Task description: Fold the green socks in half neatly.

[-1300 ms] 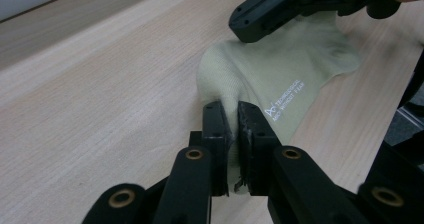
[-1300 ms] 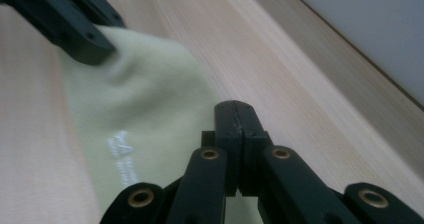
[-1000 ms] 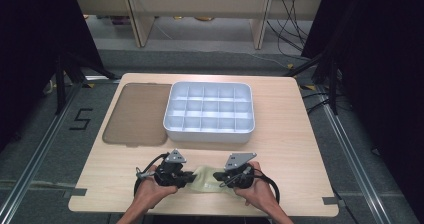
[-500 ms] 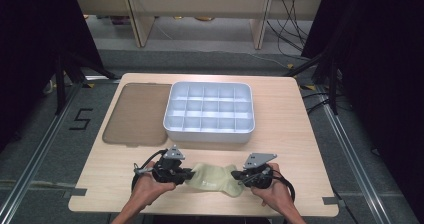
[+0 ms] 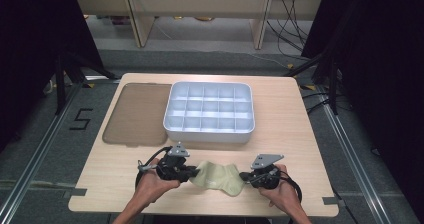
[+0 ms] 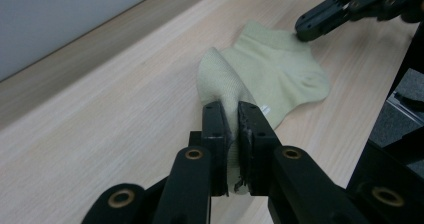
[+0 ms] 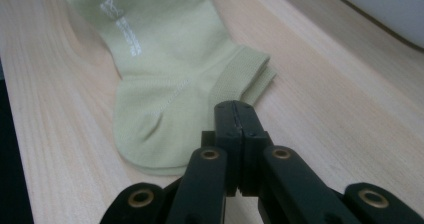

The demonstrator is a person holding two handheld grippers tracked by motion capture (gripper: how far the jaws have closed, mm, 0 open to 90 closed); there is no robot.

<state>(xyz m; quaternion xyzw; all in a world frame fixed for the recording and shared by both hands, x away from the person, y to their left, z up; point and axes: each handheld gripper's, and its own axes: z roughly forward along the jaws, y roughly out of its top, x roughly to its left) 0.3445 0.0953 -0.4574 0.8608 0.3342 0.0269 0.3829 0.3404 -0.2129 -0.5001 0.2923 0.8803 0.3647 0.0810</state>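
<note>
Pale green sock (image 5: 218,176) flat near table (image 5: 300,134) front edge. Left gripper (image 6: 231,115) clamped on sock's toe end. Right gripper (image 7: 235,115) jaws closed, empty, tips at sock's cuff.

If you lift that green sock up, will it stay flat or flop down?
Probably flop: the sock is thin knit and already bunches where the left gripper pinches its toe end. It likely weighs very little. It shouldn't slip much, since the ribbed cuff looks grippy.

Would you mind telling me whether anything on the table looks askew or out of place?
Only the pale green sock: its toe end is bunched up and pinched in the left gripper, so it lies unevenly. The compartment tray and brown lid sit squarely.
</note>
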